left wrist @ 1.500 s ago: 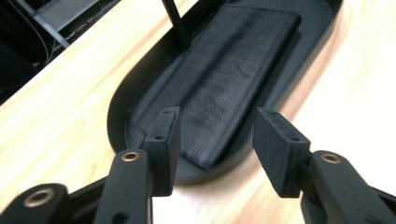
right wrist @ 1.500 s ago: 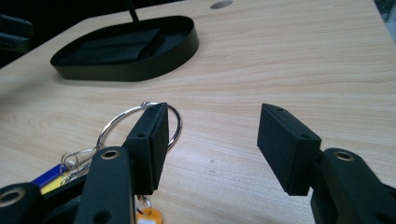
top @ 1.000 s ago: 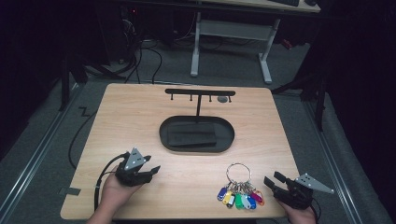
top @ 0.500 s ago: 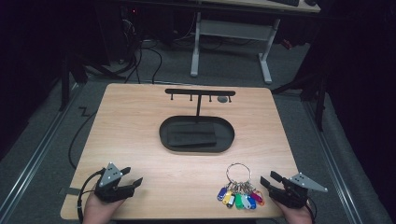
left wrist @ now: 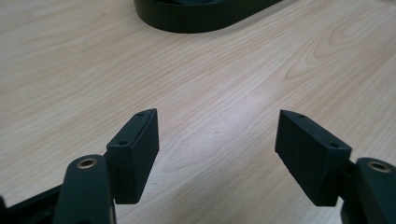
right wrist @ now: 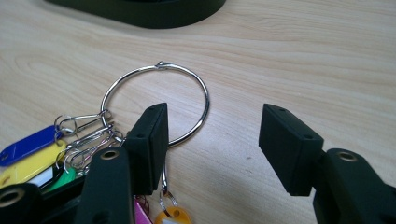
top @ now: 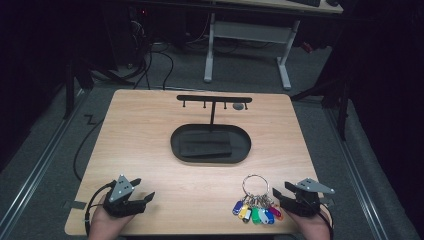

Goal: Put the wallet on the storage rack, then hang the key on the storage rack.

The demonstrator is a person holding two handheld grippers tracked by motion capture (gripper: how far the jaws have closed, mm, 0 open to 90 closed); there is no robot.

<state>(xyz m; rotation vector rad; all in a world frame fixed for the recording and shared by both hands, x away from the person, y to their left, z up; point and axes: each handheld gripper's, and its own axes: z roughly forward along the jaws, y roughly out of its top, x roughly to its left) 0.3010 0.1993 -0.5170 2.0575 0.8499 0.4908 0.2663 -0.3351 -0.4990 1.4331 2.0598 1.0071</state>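
at the table's near left corner our left gripper [top: 142,199] has just been opening — jaws wide, bare wood between them. toward the near right edge lies the key ring [top: 255,183], a silver loop fanning coloured tags [top: 256,214]. just beside it our right gripper [top: 276,195] gapes wide — holding nothing.

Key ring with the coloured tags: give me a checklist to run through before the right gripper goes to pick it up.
1. Key ring flat on the table, reachable: ok.
2. Right gripper open: ok.
3. Ring wire between its jaws: not ok; the left pad stands over the wire and the gap holds bare wood.
4. Left gripper open, its jaws having just been opening, nothing between them: ok.
5. Stand hooks free: one carries something small, cannot tell what.
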